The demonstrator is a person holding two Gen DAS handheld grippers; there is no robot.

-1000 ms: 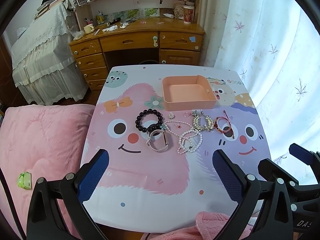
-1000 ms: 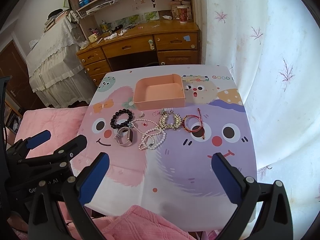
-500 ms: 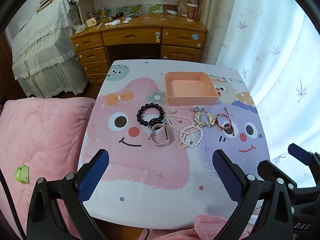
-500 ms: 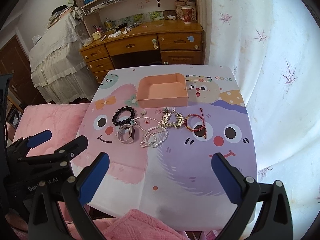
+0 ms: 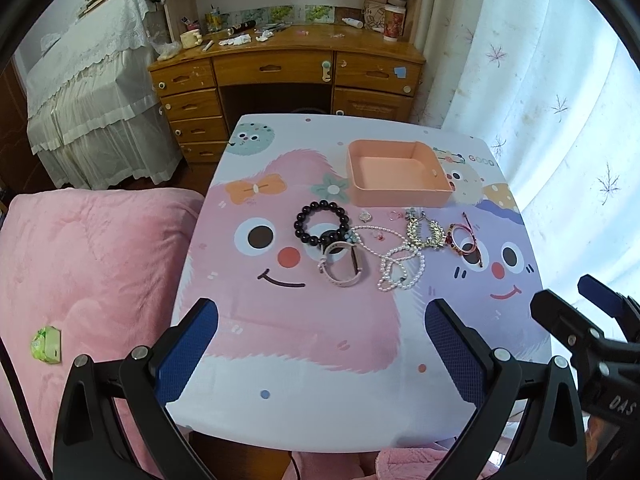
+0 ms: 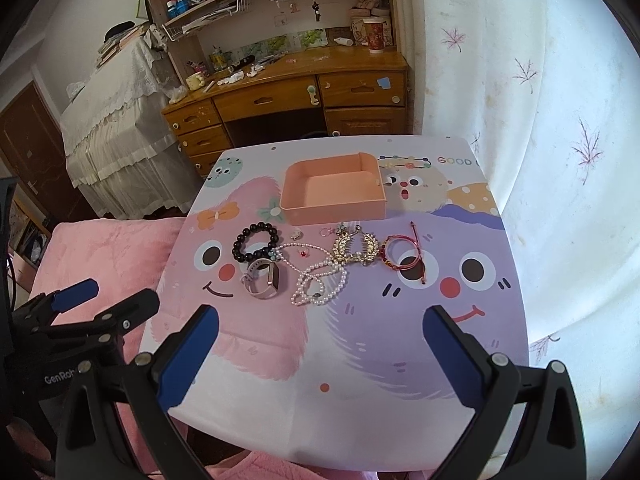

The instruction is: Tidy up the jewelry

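Left tool (image 5: pixel 322 344): blue-padded fingers spread wide, nothing between them, held over the near edge of the surface (image 5: pixel 304 400), which is covered by a cartoon-print cloth in pink, white and purple. Right tool (image 6: pixel 320 346): likewise spread wide and empty, over the near edge. Each tool shows at the margin of the other's view.

Jewelry lies in a loose row across the middle of the surface, just on the near side of the tray. Left to right:
- Black round-bead bracelet (image 5: pixel 320 226), leftmost, lying flat over the printed eye.
- Pale pink strap watch with dark face (image 5: pixel 342 264), just nearer than the bead bracelet and touching it.
- Small silver ring (image 5: pixel 364 216), alone, between the bead bracelet and the tray.
- White pearl strand (image 5: pixel 400 264), looped on itself, one length running back toward the watch.
- Small red piece (image 6: pixel 304 253), inside the pearl loop; type cannot be told.
- Small pink ring (image 6: pixel 325 231), close against the tray's near wall.
- Gold leaf-shaped ornament (image 5: pixel 426 234), touching the far end of the pearls.
- Red cord bracelet (image 5: pixel 464 242), rightmost, beside the gold ornament, a loose cord end trailing.

Shallow rectangular peach-pink plastic tray (image 5: pixel 400 196) sits toward the far edge, right of centre, with nothing visible inside.

Off the surface: pink quilted blanket (image 5: pixel 92 280) along the left edge, a small green packet (image 5: pixel 46 345) lying on it. Wooden desk with drawers (image 5: pixel 280 68) beyond the far edge; white patterned curtain (image 5: pixel 560 100) to the right.
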